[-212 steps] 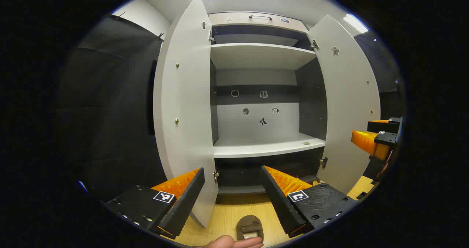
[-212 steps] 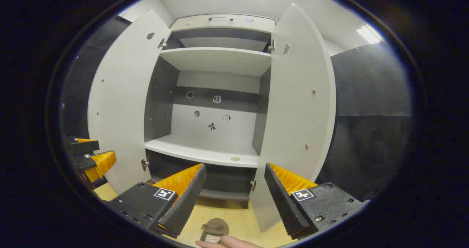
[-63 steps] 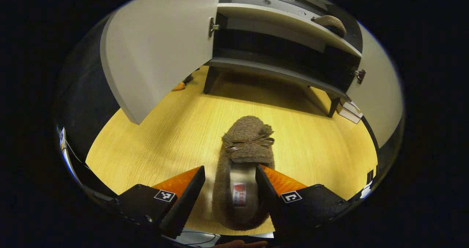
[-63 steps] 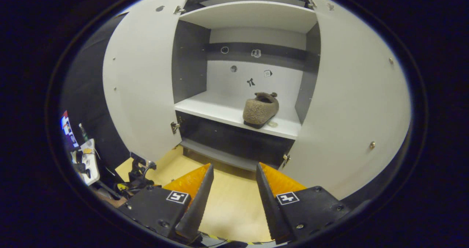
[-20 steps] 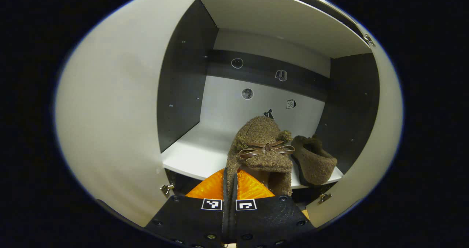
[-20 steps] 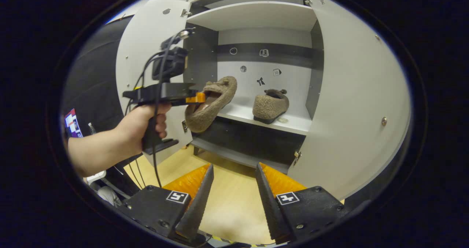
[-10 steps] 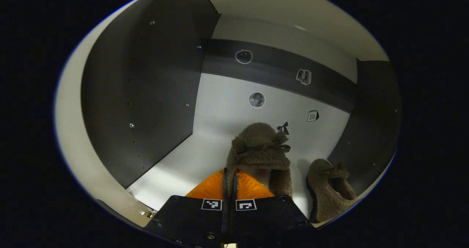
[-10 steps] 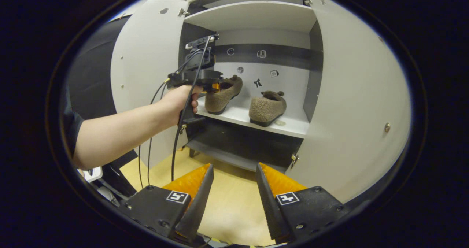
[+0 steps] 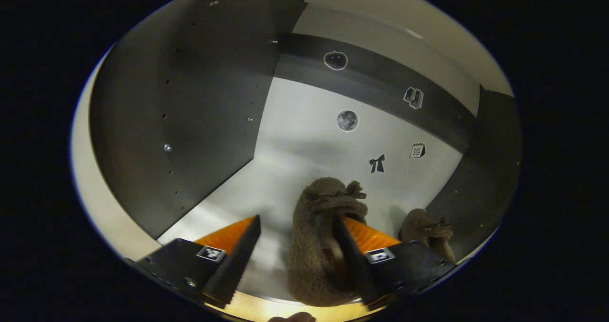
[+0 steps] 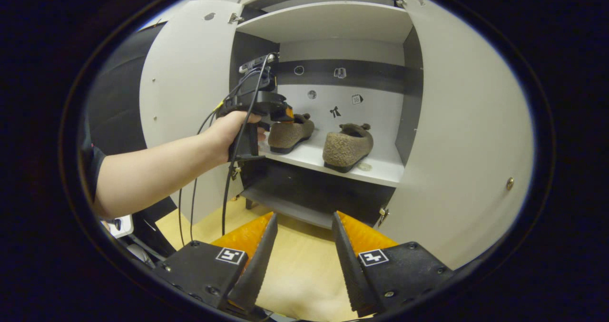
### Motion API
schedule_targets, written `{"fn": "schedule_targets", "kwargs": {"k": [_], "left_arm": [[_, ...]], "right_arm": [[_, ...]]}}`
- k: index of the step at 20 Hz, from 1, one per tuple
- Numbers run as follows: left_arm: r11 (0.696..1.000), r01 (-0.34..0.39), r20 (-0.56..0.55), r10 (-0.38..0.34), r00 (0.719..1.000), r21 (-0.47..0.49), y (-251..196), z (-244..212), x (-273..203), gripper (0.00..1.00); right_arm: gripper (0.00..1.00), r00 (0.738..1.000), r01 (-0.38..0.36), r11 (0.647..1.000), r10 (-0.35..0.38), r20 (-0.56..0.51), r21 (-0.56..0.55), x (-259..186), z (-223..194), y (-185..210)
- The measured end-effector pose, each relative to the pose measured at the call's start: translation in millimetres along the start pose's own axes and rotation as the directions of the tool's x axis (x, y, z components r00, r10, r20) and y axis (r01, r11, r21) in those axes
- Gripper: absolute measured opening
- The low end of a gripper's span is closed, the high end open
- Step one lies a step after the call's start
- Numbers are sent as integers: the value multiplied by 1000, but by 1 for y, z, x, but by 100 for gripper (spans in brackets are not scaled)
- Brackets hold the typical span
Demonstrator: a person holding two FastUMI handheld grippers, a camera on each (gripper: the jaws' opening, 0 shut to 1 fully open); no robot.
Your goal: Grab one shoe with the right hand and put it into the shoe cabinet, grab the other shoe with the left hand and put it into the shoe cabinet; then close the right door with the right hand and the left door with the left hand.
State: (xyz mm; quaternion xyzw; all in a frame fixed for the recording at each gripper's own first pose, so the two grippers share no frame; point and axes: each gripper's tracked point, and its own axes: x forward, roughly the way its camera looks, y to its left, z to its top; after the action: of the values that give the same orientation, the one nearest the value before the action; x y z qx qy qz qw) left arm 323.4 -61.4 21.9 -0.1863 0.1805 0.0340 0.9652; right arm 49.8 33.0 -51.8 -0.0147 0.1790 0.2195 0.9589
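White shelf (image 10: 380,167) inside the shoe cabinet (image 10: 328,20) carries both fuzzy slippers: one (image 10: 347,146) toward its right end, the other (image 9: 316,246) beside it between the left gripper's (image 9: 297,260) spread fingers. Soft and light, it looks easiest pinched at the heel rim. The right gripper (image 10: 300,260) hangs parted, empty.

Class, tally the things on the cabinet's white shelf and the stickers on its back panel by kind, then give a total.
Fuzzy brown slippers: 2
Small back-panel stickers: 5
Total: 7
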Motion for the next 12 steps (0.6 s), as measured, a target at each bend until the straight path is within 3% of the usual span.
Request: {"fn": "schedule_targets", "kwargs": {"k": [1, 2, 3, 5, 8, 10, 11, 12], "left_arm": [[1000, -14, 7, 14, 1000, 16, 4, -3, -7, 98], [999, -27, 26, 26, 999, 36, 9, -2, -13, 100], [998, -30, 49, 28, 998, 55, 8, 1, -19, 95], [994, -30, 90, 21, 996, 106, 6, 7, -39, 99], [979, -53, 184, 17, 983, 195, 5, 21, -75, 95], [973, -24, 244, -33, 969, 228, -6, 28, -99, 96], [970, 5, 274, -73, 959, 242, -12, 31, -113, 95], [967, 21, 311, -102, 945, 254, -16, 37, -128, 95]], "right_arm": [[73, 1000, -1, 1000, 1, 3, -1, 1, 2, 1], [73, 1000, -1, 1000, 1, 6, -3, 2, 3, 1], [73, 1000, -1, 1000, 1, 10, -1, 2, 4, 1], [73, 1000, 0, 1000, 0, 17, 3, 3, 6, 1], [73, 999, -4, 1000, 4, 36, 14, 3, 10, 5], [73, 999, -3, 1000, 2, 47, 19, 3, 14, 7], [77, 999, -6, 1000, 5, 52, 21, 2, 15, 8], [73, 998, -7, 1000, 6, 58, 21, 2, 17, 10]]}}
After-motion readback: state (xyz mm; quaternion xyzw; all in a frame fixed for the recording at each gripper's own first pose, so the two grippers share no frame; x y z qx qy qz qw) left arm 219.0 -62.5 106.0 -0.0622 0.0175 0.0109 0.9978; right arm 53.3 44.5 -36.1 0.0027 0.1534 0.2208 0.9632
